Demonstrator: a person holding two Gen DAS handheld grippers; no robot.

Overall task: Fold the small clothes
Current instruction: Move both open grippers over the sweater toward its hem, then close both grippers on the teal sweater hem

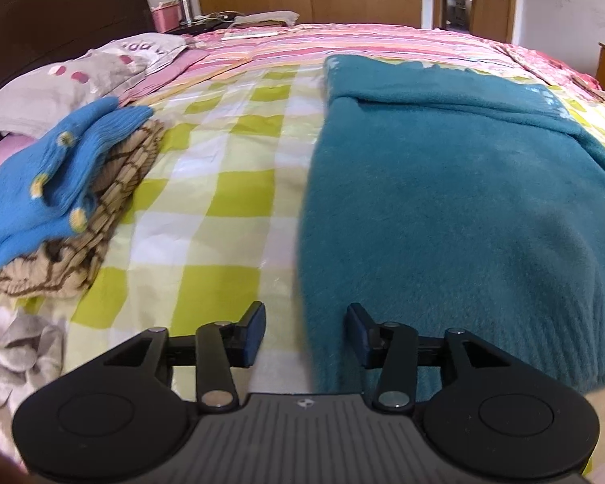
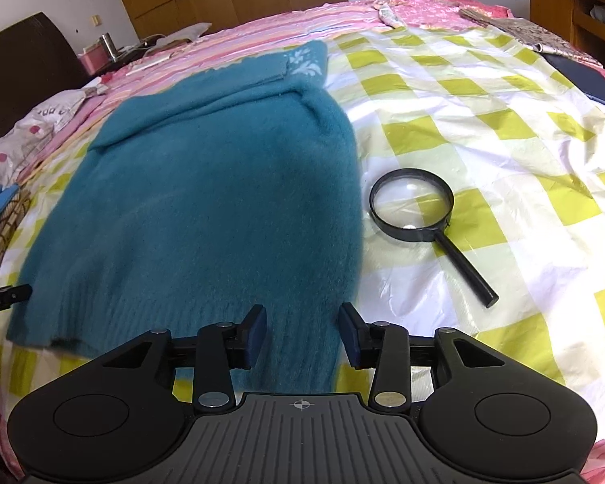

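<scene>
Grey cloth [image 1: 18,357]: lying crumpled at the near left edge of the bed, beside the left gripper's body.
Blue knit garment [image 1: 48,173]: resting on top of a folded tan patterned garment [image 1: 113,197], both sitting at the left side of the bed, well apart from the sweater.
Pillow [image 1: 60,80]: lying behind that pile, against the dark headboard [image 1: 52,4].
Bed cover [image 1: 222,185]: yellow-green and white checks, spreading under everything; a pink striped quilt [image 1: 343,40] is showing beyond it.
Left gripper [image 1: 305,332]: hovering low over the sweater's near left edge, jaws standing apart and holding nothing; the left finger is over bare cover, the right finger over teal knit.
Teal sweater [image 2: 205,209]: lying flat in the middle of the bed, hem towards the cameras, a sleeve folded across the upper part, a pale pattern showing at the far corner.
Right gripper [image 2: 302,334]: hanging over the sweater's hem near its right edge, jaws spread wide with nothing between them.
Magnifying glass [image 2: 411,205]: lying on the cover just beside the sweater's right edge, handle pointing towards the near right.
</scene>
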